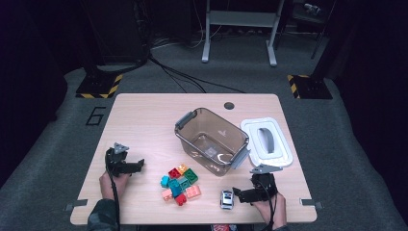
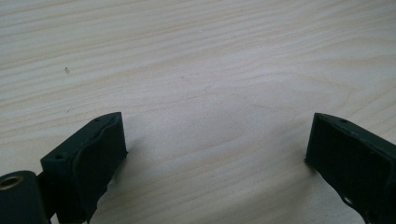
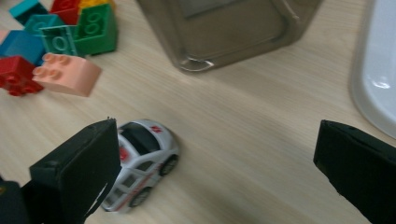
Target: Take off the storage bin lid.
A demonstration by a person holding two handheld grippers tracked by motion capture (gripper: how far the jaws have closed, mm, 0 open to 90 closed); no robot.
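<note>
A clear brown plastic bin (image 1: 211, 140) stands empty at the table's middle, its near wall (image 3: 224, 32) showing in the right gripper view. Its white lid (image 1: 268, 141) lies to the right. A heap of coloured bricks (image 1: 179, 183) sits in front of the bin, with a pink brick (image 3: 66, 72) nearest. A small white toy car (image 1: 226, 198) (image 3: 140, 161) rests by the front edge. My right gripper (image 1: 239, 194) (image 3: 215, 163) is open, its left jaw beside the car. At the left my left gripper (image 1: 137, 165) (image 2: 217, 149) is open over bare wood.
The wooden table (image 1: 144, 120) has a cable hole (image 1: 229, 105) near its far edge. Beyond it, on the dark floor, are cables, hazard-striped stand bases (image 1: 98, 86) and a grey metal frame (image 1: 239, 29).
</note>
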